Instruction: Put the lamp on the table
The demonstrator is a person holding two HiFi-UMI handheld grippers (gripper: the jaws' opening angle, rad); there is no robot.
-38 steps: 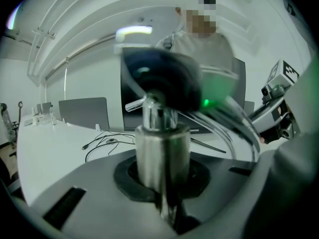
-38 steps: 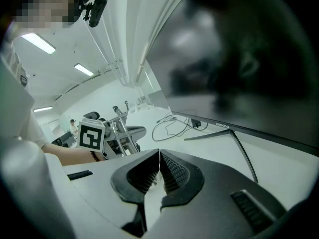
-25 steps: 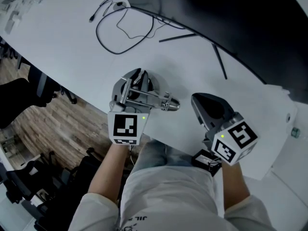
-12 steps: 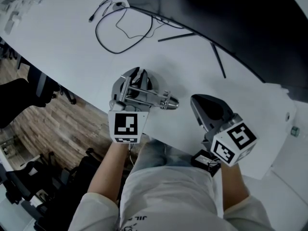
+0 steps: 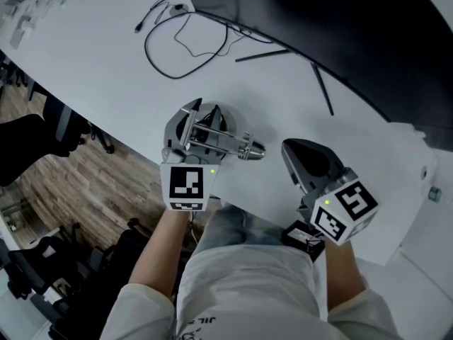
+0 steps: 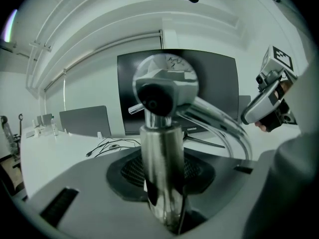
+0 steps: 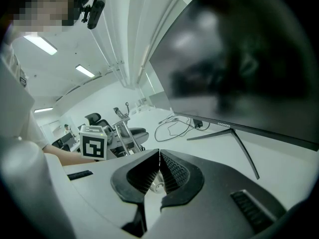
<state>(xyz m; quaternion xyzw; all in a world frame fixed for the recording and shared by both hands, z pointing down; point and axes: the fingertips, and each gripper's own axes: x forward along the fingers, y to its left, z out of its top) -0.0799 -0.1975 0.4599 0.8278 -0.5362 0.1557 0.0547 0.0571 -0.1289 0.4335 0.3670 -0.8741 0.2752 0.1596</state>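
Observation:
The chrome lamp (image 5: 225,141) rests on the white table (image 5: 92,55) close to its near edge, its thin arms reaching right. My left gripper (image 5: 204,117) straddles it. In the left gripper view the lamp's shiny post (image 6: 160,173) stands between the jaws, which are opening, and the pads no longer look pressed against it. The round lamp head (image 6: 167,83) rises above the post. My right gripper (image 5: 289,147) hovers to the right of the lamp, apart from it. It is shut, and its ribbed pads (image 7: 169,172) meet with nothing between them.
A large dark monitor (image 5: 340,20) stands at the back on thin black legs (image 5: 322,91). A looped black cable (image 5: 184,48) lies on the table beyond the lamp. Office chairs (image 5: 42,126) stand on the wood floor left of the table edge.
The left gripper's jaws have spread apart around the lamp. The lamp and both hands stay in nearly the same place.

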